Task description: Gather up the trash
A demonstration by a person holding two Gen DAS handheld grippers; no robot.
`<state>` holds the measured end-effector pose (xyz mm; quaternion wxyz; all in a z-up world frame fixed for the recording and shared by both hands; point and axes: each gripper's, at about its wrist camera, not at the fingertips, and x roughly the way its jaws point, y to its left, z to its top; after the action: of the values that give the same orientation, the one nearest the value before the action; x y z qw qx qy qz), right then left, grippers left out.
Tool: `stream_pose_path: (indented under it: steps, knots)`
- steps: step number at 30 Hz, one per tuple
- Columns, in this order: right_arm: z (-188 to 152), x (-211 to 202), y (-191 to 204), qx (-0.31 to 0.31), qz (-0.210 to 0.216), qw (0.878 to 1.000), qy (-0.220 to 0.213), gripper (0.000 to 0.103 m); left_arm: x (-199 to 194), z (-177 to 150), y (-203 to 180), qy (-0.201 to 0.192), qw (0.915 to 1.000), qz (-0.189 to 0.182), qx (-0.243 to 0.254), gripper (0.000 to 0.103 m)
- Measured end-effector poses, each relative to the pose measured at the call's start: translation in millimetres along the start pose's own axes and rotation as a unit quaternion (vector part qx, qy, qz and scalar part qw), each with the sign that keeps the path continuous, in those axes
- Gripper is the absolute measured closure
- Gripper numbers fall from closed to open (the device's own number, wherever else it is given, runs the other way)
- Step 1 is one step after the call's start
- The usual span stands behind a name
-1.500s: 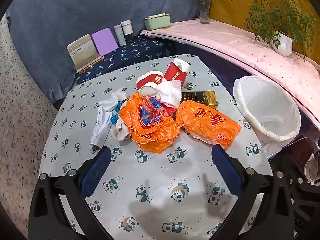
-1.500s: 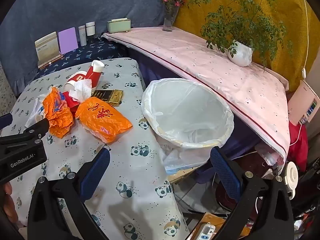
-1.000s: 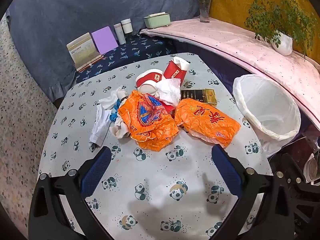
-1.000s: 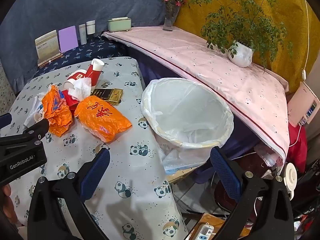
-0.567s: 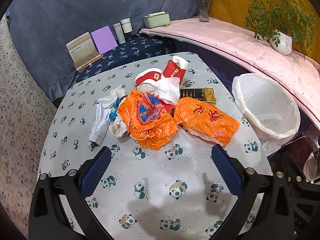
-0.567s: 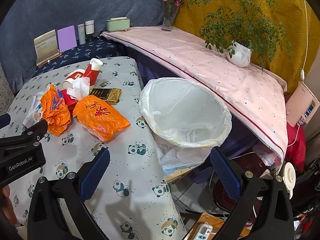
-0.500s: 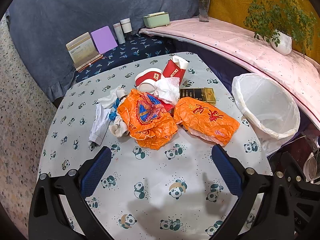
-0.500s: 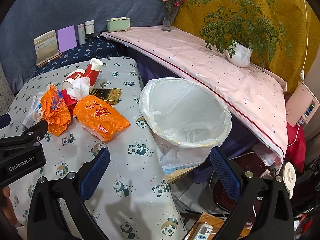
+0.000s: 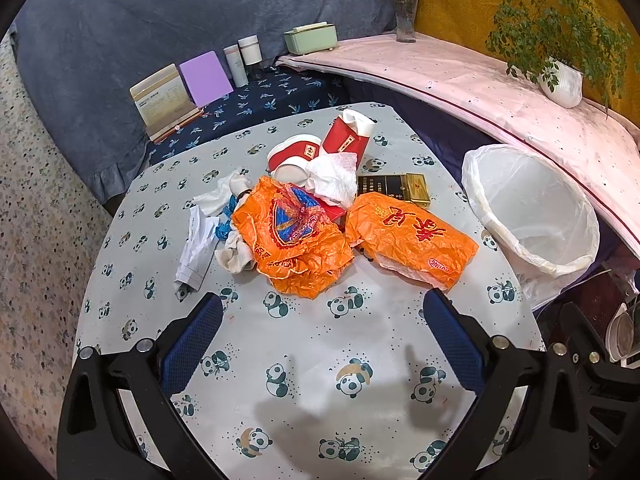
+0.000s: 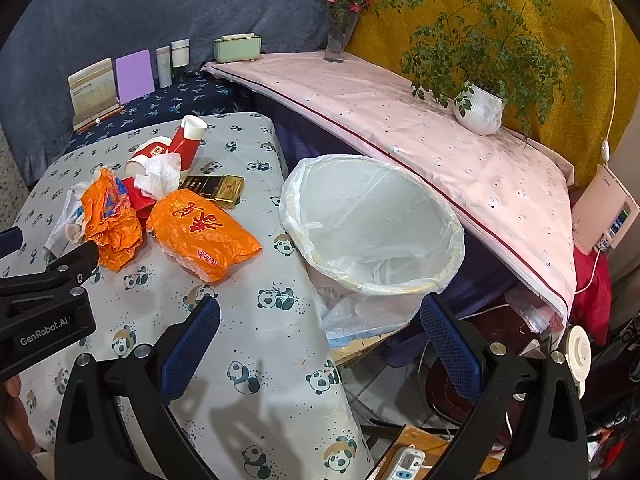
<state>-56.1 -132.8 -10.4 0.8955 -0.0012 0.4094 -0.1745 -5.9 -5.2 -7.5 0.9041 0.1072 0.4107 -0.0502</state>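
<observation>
Trash heap (image 9: 320, 216) on panda-print table (image 9: 304, 380); lined bin (image 10: 372, 224) just beside.

Orange wrappers (image 9: 408, 236), red cups (image 9: 344, 140), panda-print tablecloth (image 9: 304, 360), white bin liner (image 9: 532, 204)

We see crinkled, glossy orange plastic bags (image 9: 408, 236) beside crumpled white tissue (image 9: 334, 178) and red paper cups (image 9: 346, 140). The table (image 9: 304, 364) wears a smooth panda-print cloth with a faint sheen. A thin translucent plastic liner (image 10: 372, 216) covers the bin. Our gripper pads (image 9: 192, 342) look like ribbed blue rubber on matt black plastic.
</observation>
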Motion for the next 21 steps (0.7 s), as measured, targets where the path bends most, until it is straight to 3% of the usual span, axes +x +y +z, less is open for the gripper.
stream_pose_path:
  steps: [21]
  knots:
    - [2.0,1.9,1.8,0.0,0.0,1.0,-0.001,0.007,-1.8,-4.7,-7.8,0.002,1.0,-0.001,0.001,0.007]
